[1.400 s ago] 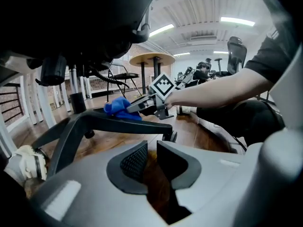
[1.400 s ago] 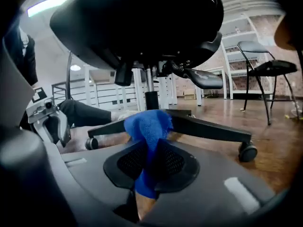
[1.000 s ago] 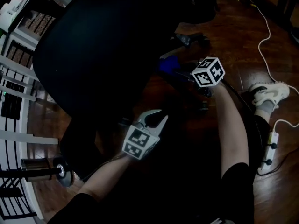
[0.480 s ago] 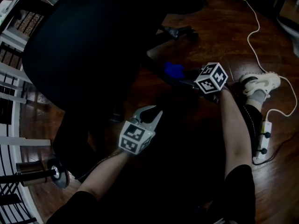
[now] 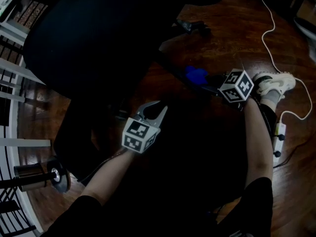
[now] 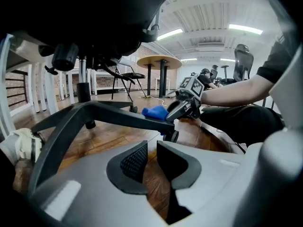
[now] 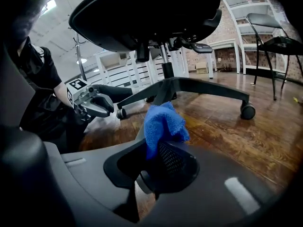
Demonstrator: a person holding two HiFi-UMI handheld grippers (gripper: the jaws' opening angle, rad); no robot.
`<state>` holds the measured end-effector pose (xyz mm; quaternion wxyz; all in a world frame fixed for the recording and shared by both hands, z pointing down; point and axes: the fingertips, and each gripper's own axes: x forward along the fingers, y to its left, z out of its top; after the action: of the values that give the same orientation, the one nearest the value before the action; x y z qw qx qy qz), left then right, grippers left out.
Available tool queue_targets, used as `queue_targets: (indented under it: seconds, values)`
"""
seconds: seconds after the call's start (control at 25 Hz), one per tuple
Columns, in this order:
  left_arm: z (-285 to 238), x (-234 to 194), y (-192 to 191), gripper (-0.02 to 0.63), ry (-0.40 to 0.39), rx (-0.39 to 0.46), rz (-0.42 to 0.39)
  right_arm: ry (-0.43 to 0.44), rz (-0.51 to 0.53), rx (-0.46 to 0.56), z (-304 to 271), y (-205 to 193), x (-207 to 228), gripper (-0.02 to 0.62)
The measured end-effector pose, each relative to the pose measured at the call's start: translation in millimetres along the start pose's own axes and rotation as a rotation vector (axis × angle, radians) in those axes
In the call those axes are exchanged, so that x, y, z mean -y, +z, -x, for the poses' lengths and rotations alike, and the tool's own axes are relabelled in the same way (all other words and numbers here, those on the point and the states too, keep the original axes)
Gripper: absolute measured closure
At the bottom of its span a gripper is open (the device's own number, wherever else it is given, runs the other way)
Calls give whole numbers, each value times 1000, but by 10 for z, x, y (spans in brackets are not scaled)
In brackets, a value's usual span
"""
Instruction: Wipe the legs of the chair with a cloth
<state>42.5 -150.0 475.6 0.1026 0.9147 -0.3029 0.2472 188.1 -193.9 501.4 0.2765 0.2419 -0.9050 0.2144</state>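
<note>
The chair's leg (image 6: pixel 120 116) that runs out from the central column toward the person carries the blue cloth (image 5: pixel 196 75) on its top face, near the caster end. The right gripper (image 5: pixel 208 79) pinches a bunched fold of that cloth between its pressed-in jaws. The free part drapes forward, so the fabric rather than the plastic meets the leg. The gripper slants downward along the spoke, which suits a stroke along its length. The left gripper (image 5: pixel 153 110) hangs low under the seat (image 5: pixel 98 38), apart from the leg, with its jaws drawn almost together on nothing. It is probably parked clear of the wiping path. The other spokes look unattended for now.
</note>
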Motion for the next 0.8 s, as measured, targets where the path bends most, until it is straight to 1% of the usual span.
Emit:
queue_targets:
  seconds: [0.08,0.16,0.24,0.32,0.4,0.48,0.52,0.56,0.64,0.68,0.72,0.76,0.8]
  values:
    - [105,-210,-8,545,53,4,6,-69,-6,20,24,36,1,520]
    - [258,-542,5,543,147,11,20,-167,-6,44,10,68,75,520]
    - [446,-900,13,542,255,9,24,-233,-20,82,-11,142,92,522]
    - [592,-1207,0,535,348,-22,-7,-241,-71,110,-19,135,68,522]
    - [646,-1490,-41,496,426,-84,-68,-223,-158,143,-13,71,68,522]
    - [630,-1760,-151,448,473,-162,-99,-210,-255,187,6,10,91,522]
    - [605,-1876,-264,424,477,-210,-86,-207,-300,210,19,-10,102,522]
    - [576,-1966,-406,401,468,-261,-54,-205,-343,231,32,-28,115,522]
    - [528,-2035,-668,337,426,-338,27,-191,-430,261,60,-67,151,525]
    - [503,-2005,-771,333,393,-365,55,-178,-469,272,79,-75,167,526]
    - [469,-1943,-860,341,355,-393,59,-161,-501,282,101,-79,180,528]
    - [429,-1867,-927,341,320,-422,36,-141,-529,289,122,-90,189,531]
    - [392,-1796,-956,360,296,-445,-9,-124,-550,292,148,-103,186,532]
